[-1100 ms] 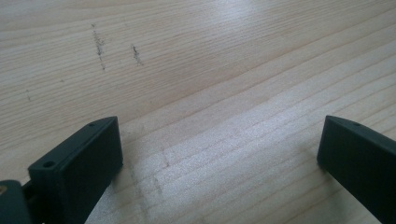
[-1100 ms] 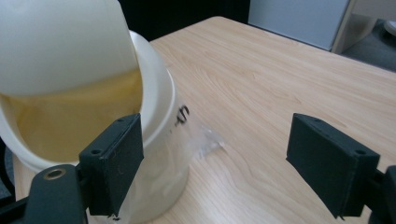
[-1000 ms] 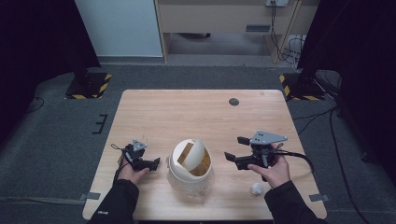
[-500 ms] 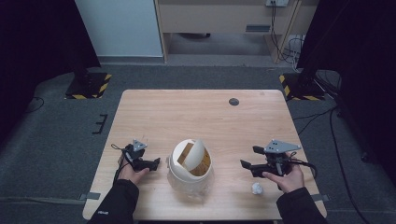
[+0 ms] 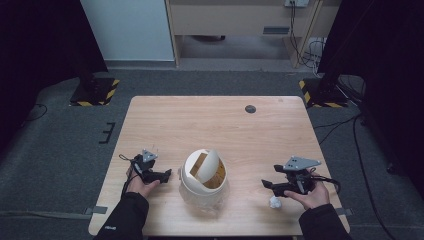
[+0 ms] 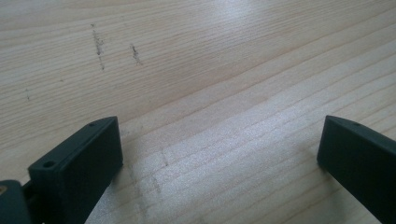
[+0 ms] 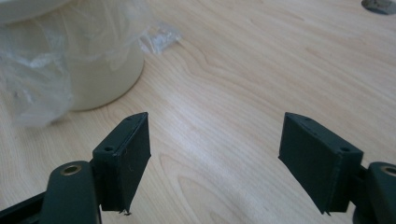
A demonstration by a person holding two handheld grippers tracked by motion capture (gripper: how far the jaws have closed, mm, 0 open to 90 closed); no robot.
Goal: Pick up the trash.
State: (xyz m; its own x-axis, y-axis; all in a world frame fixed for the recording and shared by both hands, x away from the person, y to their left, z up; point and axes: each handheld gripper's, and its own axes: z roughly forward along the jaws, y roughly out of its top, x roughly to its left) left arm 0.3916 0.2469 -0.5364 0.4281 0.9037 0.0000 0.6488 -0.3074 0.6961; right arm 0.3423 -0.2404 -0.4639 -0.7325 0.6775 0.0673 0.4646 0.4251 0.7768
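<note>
1. Where the high view looks down on the wooden tabletop (image 5: 215,125), a cream bin (image 5: 202,182) with a tilted swing lid (image 5: 209,166) stands near the front edge, midway between the two hands.
2. Left hand-held gripper (image 5: 165,174): held low over the tabletop just left of the bin, pointing toward it; in the left gripper view its two black jaws stand wide apart with bare wood grain (image 6: 210,84) between them, and nothing is gripped.
3. Right hand-held gripper (image 5: 266,184): held over the front right part of the tabletop, well apart from the bin, carrying a grey three-cornered plate (image 5: 301,162) on top; in the right gripper view its jaws are likewise spread, with nothing between them.
4. Clear plastic liner (image 7: 42,93): hangs crumpled over the bin's wall, seen at upper left of the right gripper view.
5. Small white lump (image 5: 275,202): lies on the tabletop just below the right gripper; possibly crumpled paper, too small to tell.
6. Dark round disc (image 5: 250,109): lies near the far edge of the tabletop.
</note>
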